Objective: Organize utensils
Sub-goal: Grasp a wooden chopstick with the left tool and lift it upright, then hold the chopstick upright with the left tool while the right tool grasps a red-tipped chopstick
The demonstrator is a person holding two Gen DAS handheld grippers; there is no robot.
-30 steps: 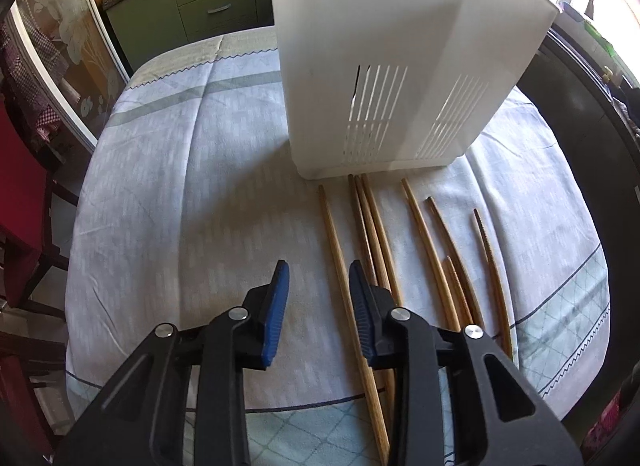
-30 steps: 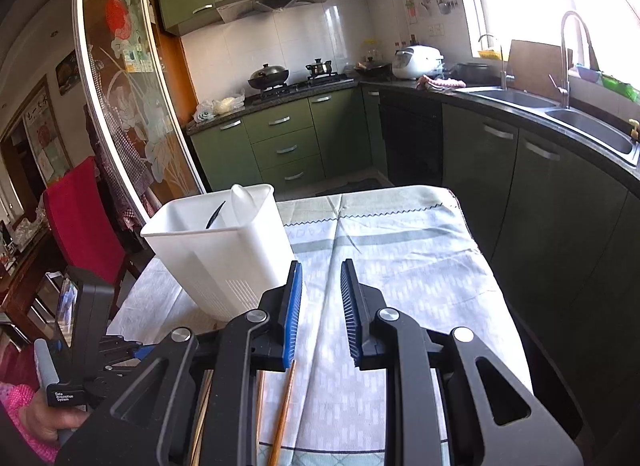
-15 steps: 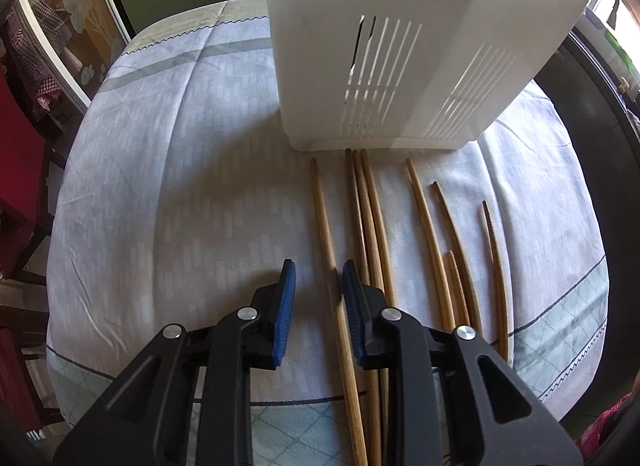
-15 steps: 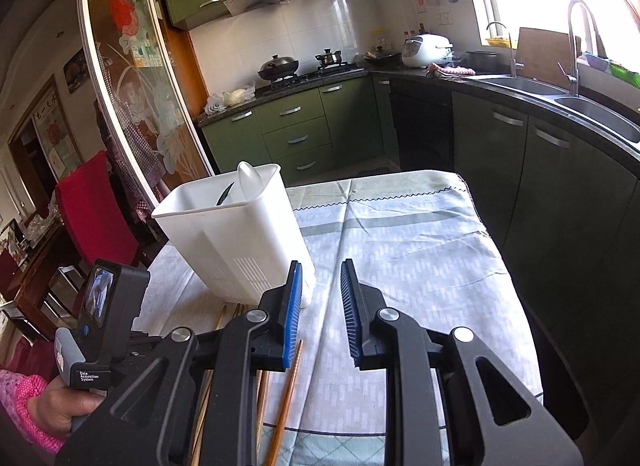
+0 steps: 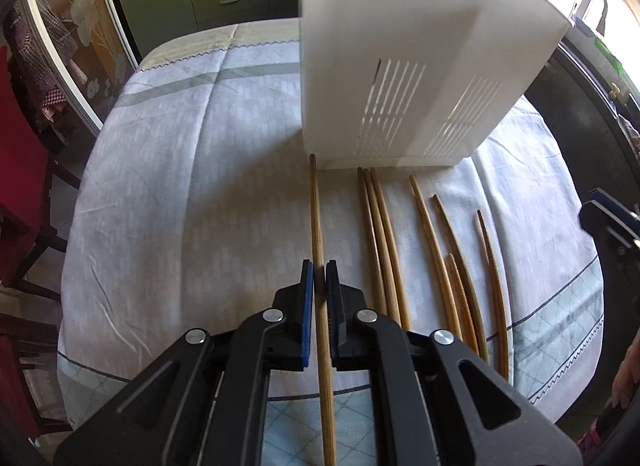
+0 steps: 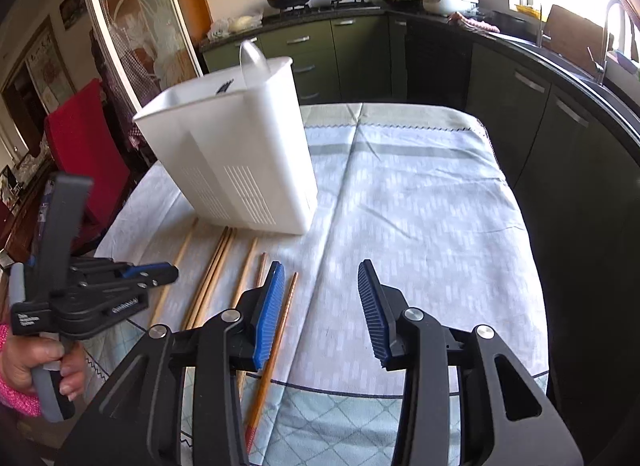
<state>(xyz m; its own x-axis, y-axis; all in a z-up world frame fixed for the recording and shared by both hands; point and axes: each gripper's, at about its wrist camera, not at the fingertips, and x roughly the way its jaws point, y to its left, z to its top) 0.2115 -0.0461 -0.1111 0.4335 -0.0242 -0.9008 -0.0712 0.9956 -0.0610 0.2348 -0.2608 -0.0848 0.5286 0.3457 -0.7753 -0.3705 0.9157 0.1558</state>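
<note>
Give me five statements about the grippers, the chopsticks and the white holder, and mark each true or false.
1. The left gripper has its fingers closed around the leftmost chopstick. True.
2. The right gripper is shut on a chopstick. False: its fingers are spread wide and hold nothing.
3. The white utensil holder lies tipped on its side. False: it stands upright on the tablecloth.
4. Several chopsticks lie on the cloth in front of the holder. True.
5. The holder is empty. False: a white spoon sticks up out of it.
</note>
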